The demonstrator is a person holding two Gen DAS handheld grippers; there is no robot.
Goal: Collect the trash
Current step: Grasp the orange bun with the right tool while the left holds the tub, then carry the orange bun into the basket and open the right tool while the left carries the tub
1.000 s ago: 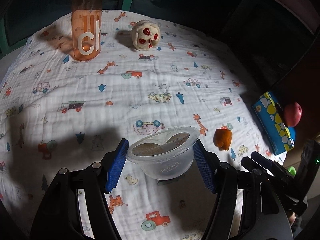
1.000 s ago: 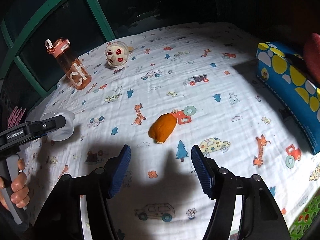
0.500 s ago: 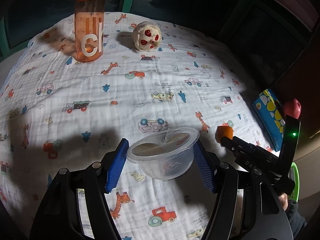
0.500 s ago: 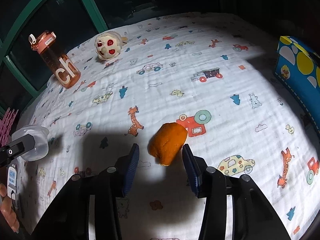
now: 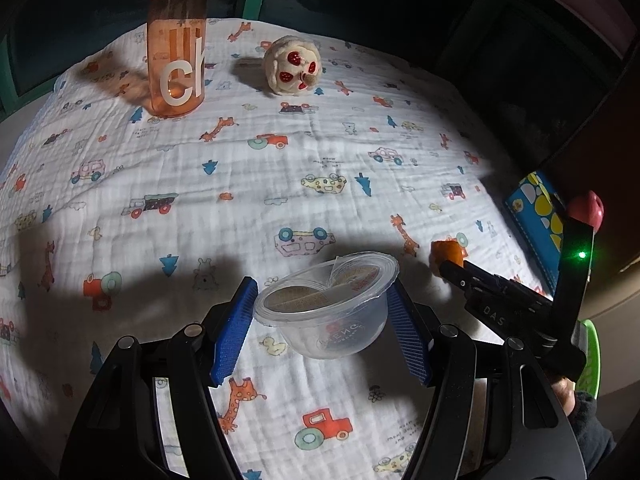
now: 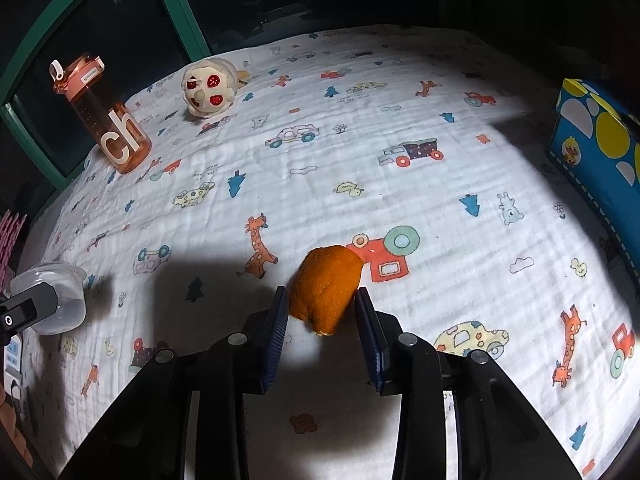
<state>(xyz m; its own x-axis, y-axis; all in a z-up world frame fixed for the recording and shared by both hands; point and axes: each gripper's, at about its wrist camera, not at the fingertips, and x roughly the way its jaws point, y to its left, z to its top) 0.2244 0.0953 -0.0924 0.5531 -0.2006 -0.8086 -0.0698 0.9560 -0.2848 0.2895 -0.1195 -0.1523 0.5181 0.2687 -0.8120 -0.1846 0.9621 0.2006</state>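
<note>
Right wrist view: right claw (image 6: 321, 314) brackets orange peel (image 6: 326, 290), not yet pinching; close squarely, while left claw (image 5: 320, 330) grips plastic cup (image 5: 326, 306).

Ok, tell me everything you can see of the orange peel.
The orange peel is a curled, dimpled chunk, deep orange outside with a paler edge at its near end. It lies on the printed cloth beside a tractor print, between the right gripper fingers, which flank it closely; whether they grip it cannot be told. From the left wrist view only its top shows.
</note>
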